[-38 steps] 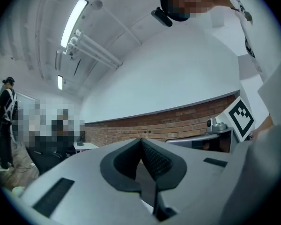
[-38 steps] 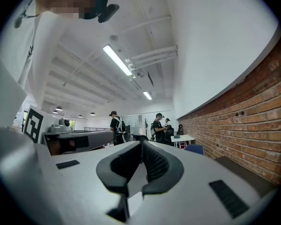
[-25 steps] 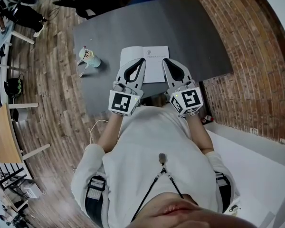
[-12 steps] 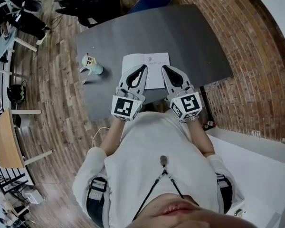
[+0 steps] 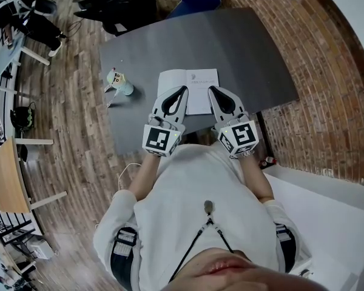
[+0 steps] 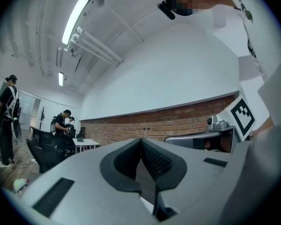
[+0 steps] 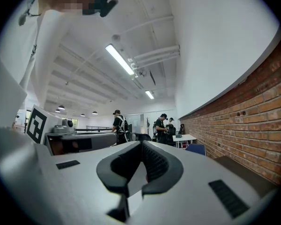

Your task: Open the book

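White book (image 5: pixel 197 79) (partly hidden), left claw (image 5: pixel 184 89), right claw (image 5: pixel 210 88) over it

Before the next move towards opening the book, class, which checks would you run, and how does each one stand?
1. Book lies flat on the table: ok.
2. Left gripper jaws parted to take a page: not ok, they are together and empty.
3. Right gripper jaws parted: not ok, together and empty.
4. Both grippers' tips over the book in the head view: ok.
5. Small toy figure apart from the book: ok.
6. Book closed or already open: cannot tell.
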{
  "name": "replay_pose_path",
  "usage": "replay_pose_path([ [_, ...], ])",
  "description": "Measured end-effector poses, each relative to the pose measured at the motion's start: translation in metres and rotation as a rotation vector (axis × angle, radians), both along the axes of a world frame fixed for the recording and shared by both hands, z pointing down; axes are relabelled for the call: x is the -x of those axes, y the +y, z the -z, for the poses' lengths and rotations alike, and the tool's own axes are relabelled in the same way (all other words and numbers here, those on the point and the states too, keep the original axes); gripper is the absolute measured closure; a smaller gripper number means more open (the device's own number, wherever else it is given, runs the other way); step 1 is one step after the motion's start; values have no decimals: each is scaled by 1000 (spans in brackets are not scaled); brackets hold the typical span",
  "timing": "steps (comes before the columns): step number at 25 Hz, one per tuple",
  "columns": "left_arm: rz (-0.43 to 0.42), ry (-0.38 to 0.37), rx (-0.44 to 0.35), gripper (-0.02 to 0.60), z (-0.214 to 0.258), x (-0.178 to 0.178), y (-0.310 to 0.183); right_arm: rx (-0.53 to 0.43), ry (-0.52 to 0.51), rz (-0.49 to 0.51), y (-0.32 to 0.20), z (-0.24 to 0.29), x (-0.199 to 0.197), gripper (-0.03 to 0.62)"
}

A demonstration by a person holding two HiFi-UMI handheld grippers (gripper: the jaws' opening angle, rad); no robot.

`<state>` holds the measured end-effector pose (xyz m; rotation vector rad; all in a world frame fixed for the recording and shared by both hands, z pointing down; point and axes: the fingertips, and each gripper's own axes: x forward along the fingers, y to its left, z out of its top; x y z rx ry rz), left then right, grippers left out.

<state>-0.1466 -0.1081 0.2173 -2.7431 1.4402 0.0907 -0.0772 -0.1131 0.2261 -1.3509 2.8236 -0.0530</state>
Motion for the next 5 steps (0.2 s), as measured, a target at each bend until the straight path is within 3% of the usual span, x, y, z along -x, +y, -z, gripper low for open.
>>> replay_pose_path([
  [5,-2,3,2,560,-4,3,3,-11,-2,1,1,0,2,557],
])
